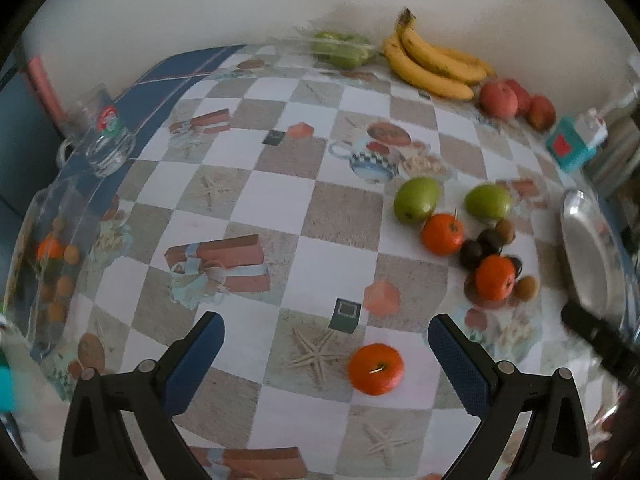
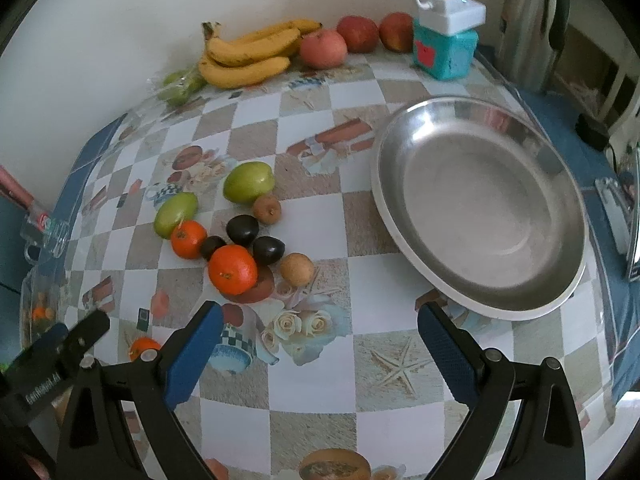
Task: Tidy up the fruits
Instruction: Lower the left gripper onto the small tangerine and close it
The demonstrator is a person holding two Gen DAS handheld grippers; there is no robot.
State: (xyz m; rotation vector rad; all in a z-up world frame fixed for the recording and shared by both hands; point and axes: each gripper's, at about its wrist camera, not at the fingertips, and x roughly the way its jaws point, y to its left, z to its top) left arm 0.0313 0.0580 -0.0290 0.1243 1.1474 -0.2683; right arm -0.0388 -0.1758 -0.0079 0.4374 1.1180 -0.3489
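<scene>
Left gripper point(image 1: 326, 344) spread wide, holding nothing, low over the worktop point(image 1: 280, 216). Lone tangerine point(image 1: 375, 368) between the blue fingers, nearer the right one, touching neither. Right gripper point(image 2: 320, 340) likewise wide open and empty, above printed roses on the cloth.

Ahead of both, a loose cluster of fruit: two green mangoes point(image 2: 248, 182), two more tangerines point(image 2: 233, 269), three dark plums point(image 2: 242, 229) and two small brown fruits point(image 2: 296, 269). Plums wedged among the tangerines, touching them. Big steel dish point(image 2: 480, 208) just right of the cluster, apart from it, bare inside. Lone tangerine also seen from the right wrist, low at left, half hidden behind the right gripper's own finger point(image 2: 194, 350).

Along the far edge by the wall: bagged green fruit point(image 1: 342, 48), banana bunch point(image 1: 434, 62), three red apples point(image 1: 516, 102) in a row, bananas touching the nearest apple. Teal box point(image 2: 446, 50) with a white corded unit on top beside the apples. Steel thermos point(image 2: 534, 24) further right, in the corner.

Glass mug point(image 1: 106, 136) near the left edge, upright. Clear glass tray point(image 1: 52, 248) at the left, contents too blurred to tell.

Checked oilcloth, white and beige squares with starfish, gift boxes and teapots, blue border. Plain pale wall point(image 2: 120, 20) behind.
</scene>
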